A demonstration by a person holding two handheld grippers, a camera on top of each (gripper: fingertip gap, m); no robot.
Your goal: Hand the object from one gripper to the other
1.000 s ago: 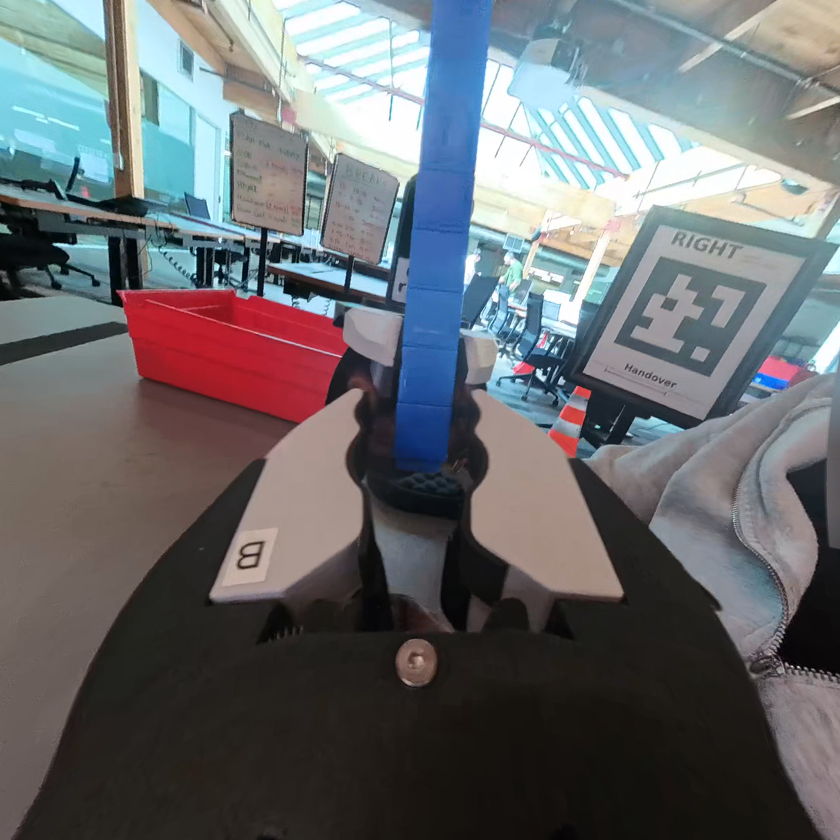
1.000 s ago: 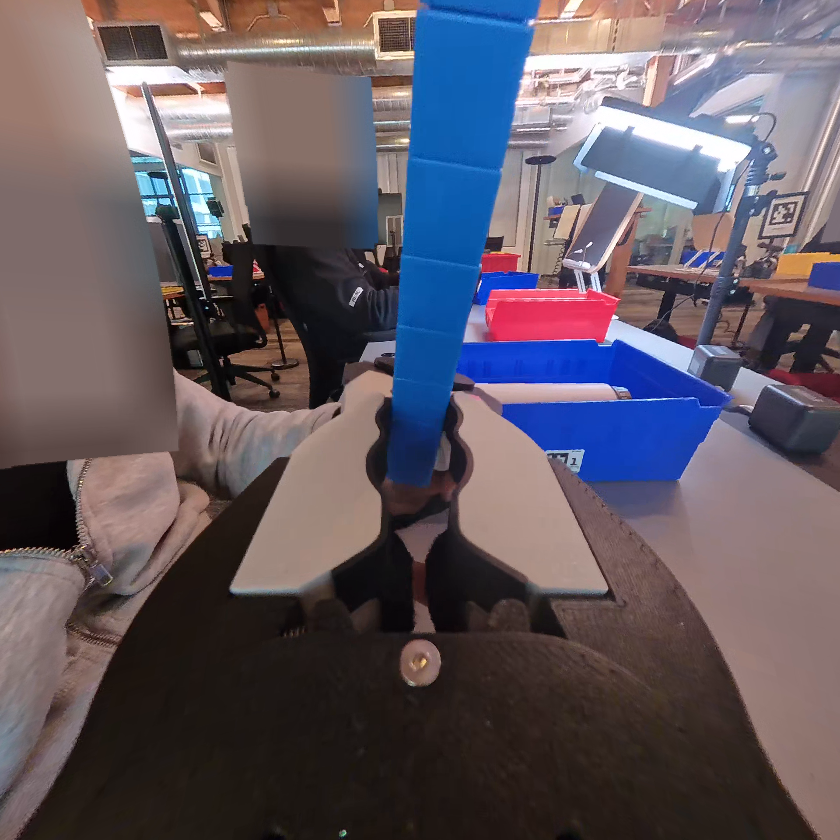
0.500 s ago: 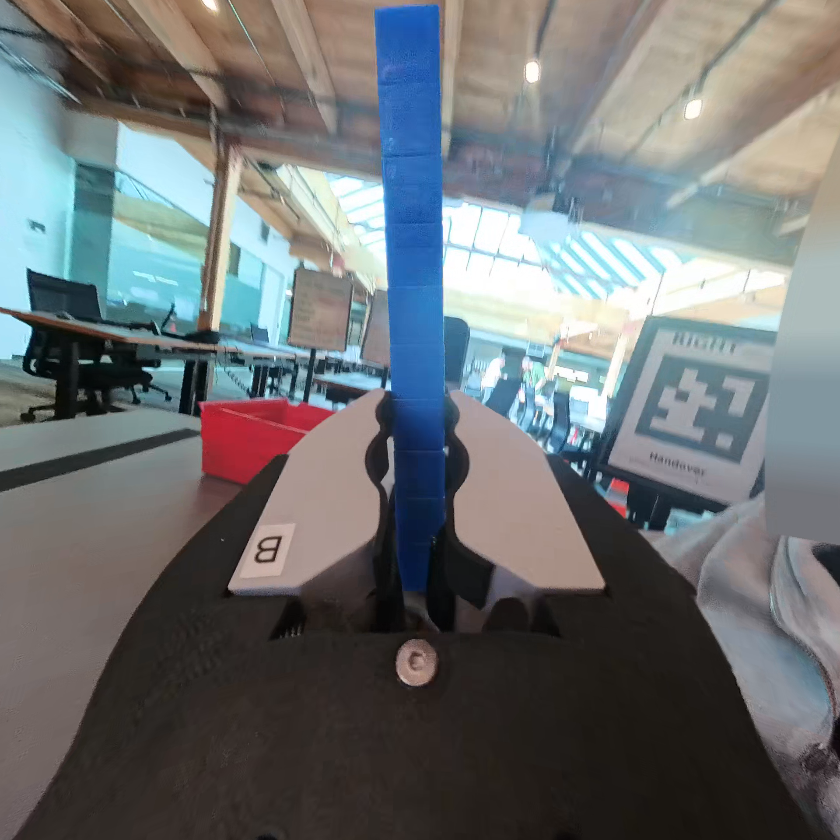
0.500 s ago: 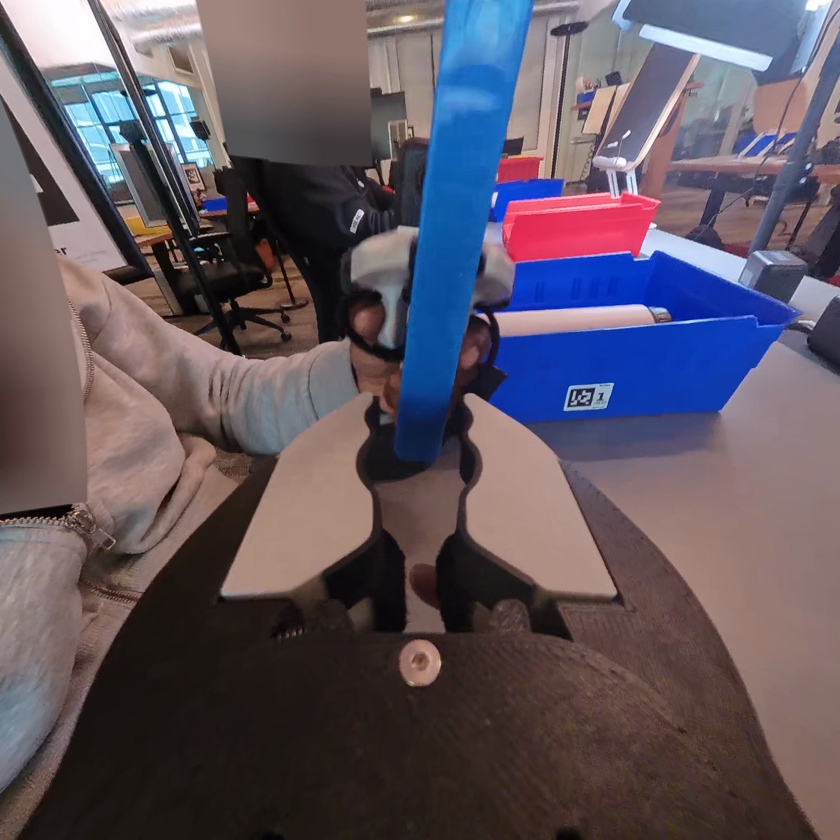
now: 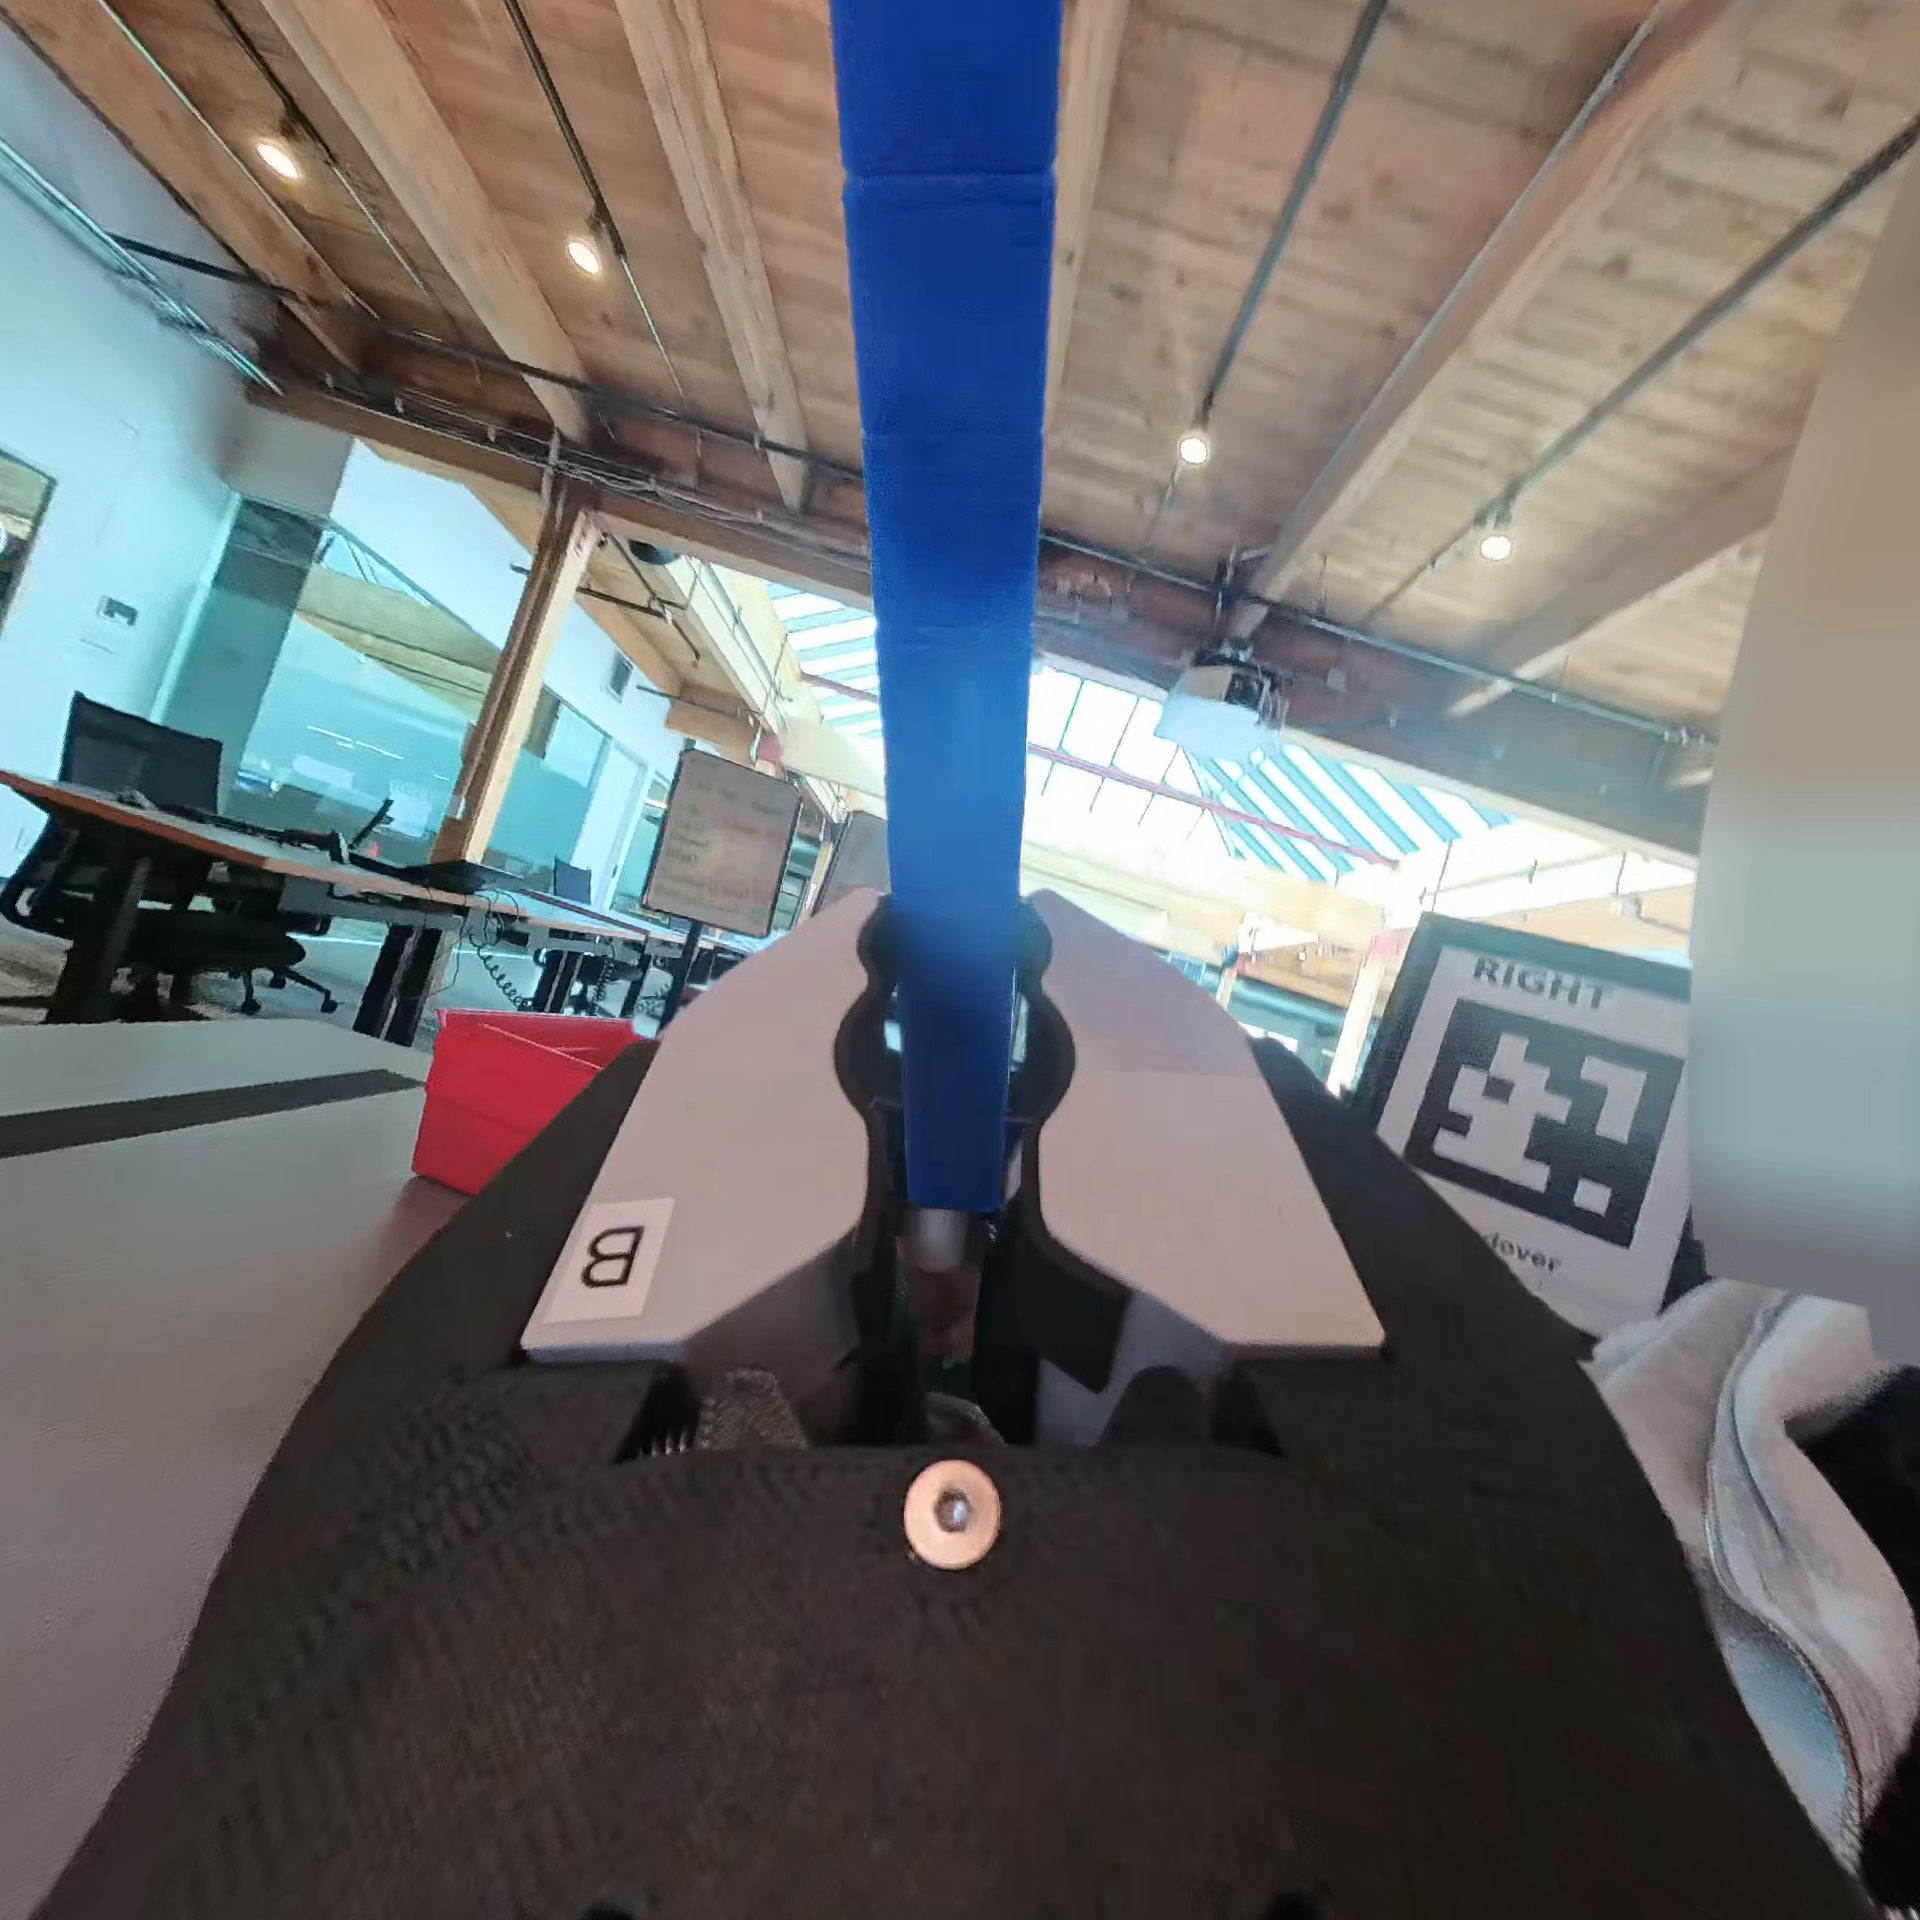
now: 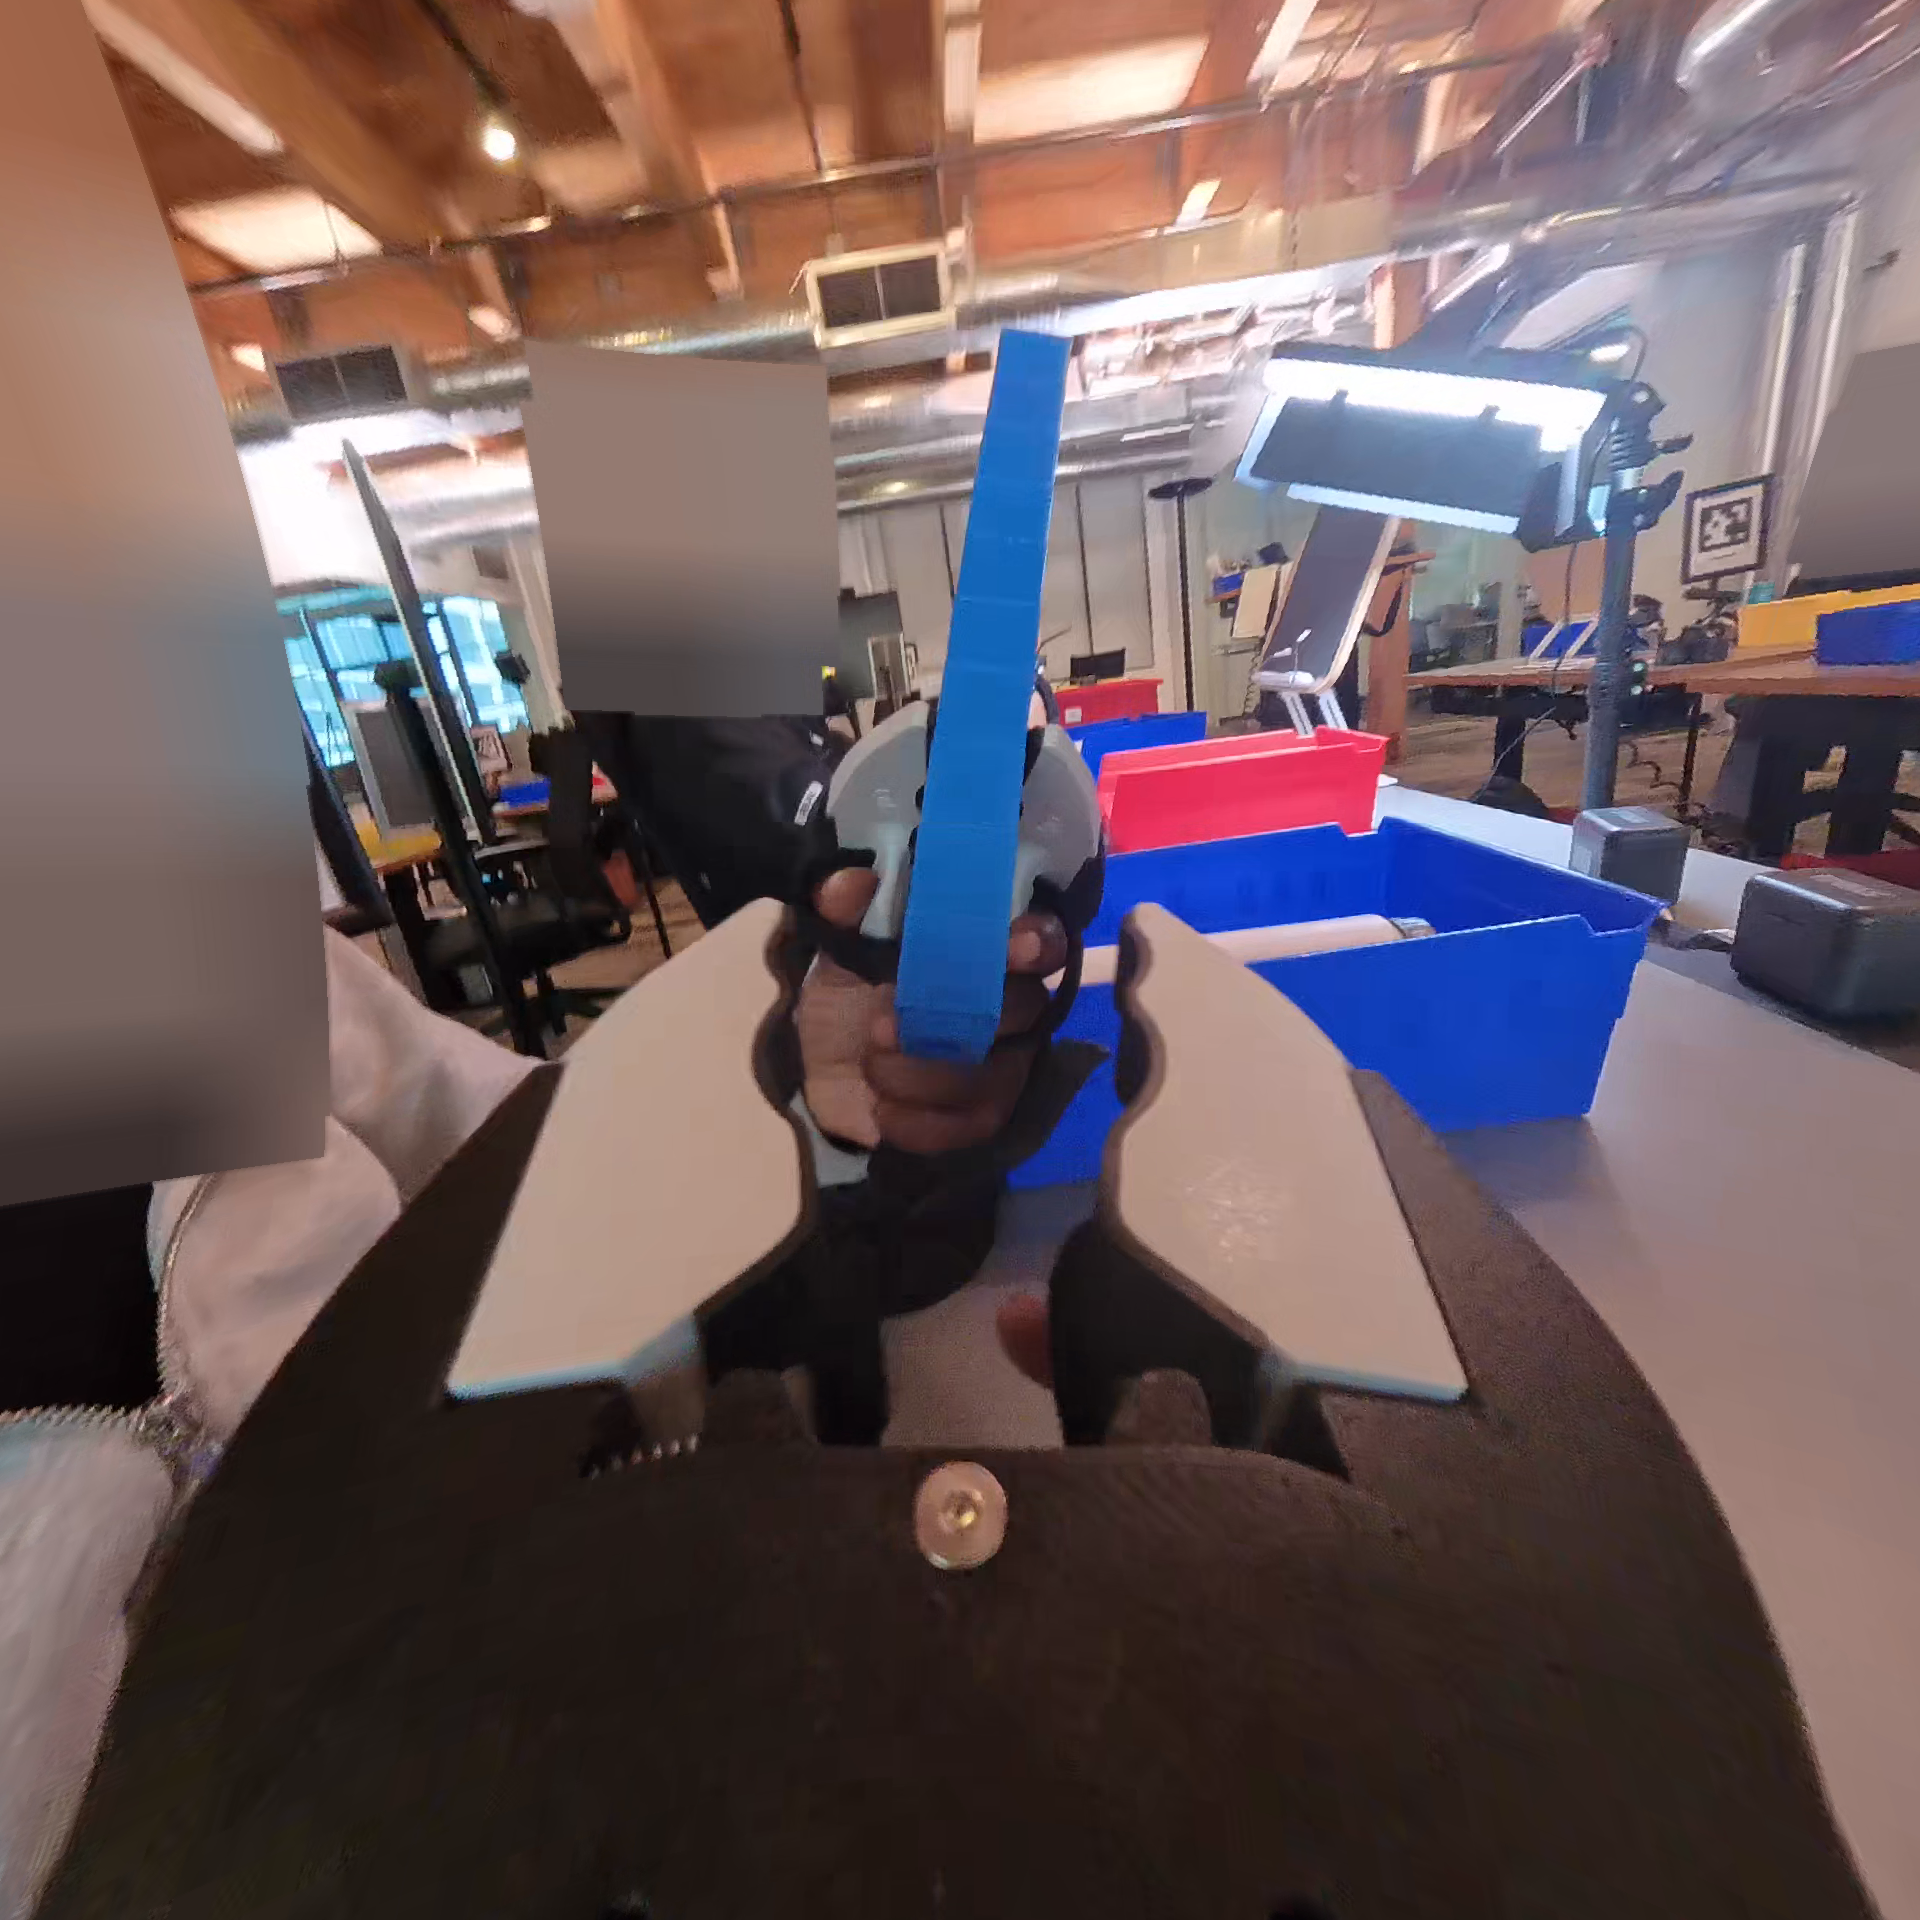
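A long blue bar (image 5: 951, 623) made of stacked blocks stands upright between the grey fingers of my left gripper (image 5: 951, 935), which is shut on its lower part. In the right wrist view the same blue bar (image 6: 987, 707) shows farther off, tilted slightly, held by the left gripper (image 6: 961, 821) with a hand below it. My right gripper (image 6: 951, 935) is open and empty, its jaws spread wide, just short of the bar's lower end.
A blue bin (image 6: 1455, 977) holding a white roll sits on the grey table (image 6: 1714, 1195) to the right, a red bin (image 6: 1236, 790) behind it. Another red bin (image 5: 509, 1091) and a marker sign (image 5: 1538, 1122) show in the left wrist view. A grey sleeve (image 6: 395, 1091) is at left. Across from one pair of fingers to the other is roughly 5 cm.
My right gripper has let go of the blue bar, opened wide and drawn back. My left gripper has kept the bar and tilted upward with it.
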